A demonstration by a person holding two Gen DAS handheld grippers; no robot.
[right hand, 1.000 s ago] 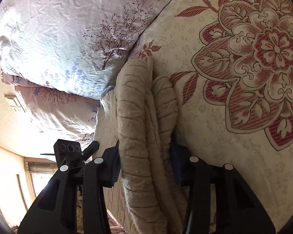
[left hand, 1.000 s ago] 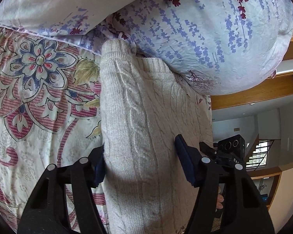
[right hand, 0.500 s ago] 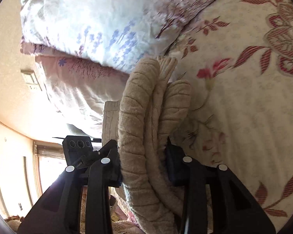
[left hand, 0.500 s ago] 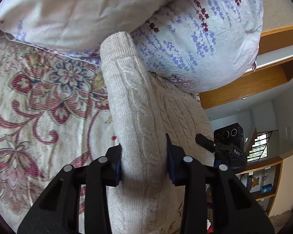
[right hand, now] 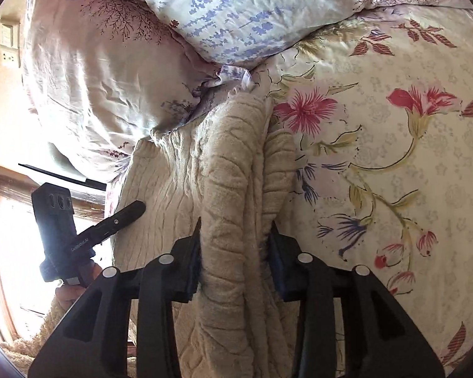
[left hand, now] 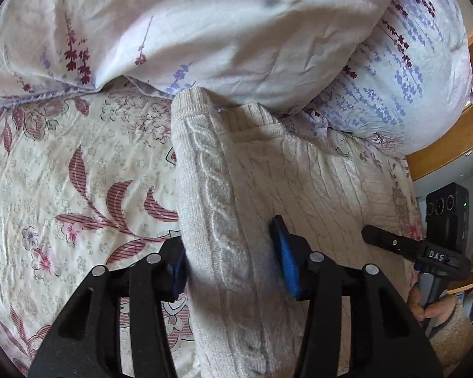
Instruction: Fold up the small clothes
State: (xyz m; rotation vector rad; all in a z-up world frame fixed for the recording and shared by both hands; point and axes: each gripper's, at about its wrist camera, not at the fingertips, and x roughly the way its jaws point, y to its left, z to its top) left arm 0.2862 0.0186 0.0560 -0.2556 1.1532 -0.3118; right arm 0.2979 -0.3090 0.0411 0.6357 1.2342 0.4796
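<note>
Sweater (left hand: 224,208), a cream cable-knit, is seen in the left wrist view lying on the floral bedspread (left hand: 78,173), its far end tucked against the pillows (left hand: 236,31). A raised fold of it sits between the fingers of the left gripper (left hand: 228,260); the right-hand pad appears slightly off the knit, so whether the fold is truly pinched cannot be told. If the hold is loose, the fold could be dropped as it is carried. In the right wrist view, the bunched layers of the sweater (right hand: 233,208) are clamped by the right gripper (right hand: 235,252). Several thick layers are held at once, so an inner one could slip out, and the far edge could be snagged under the pillows (right hand: 205,25).
</note>
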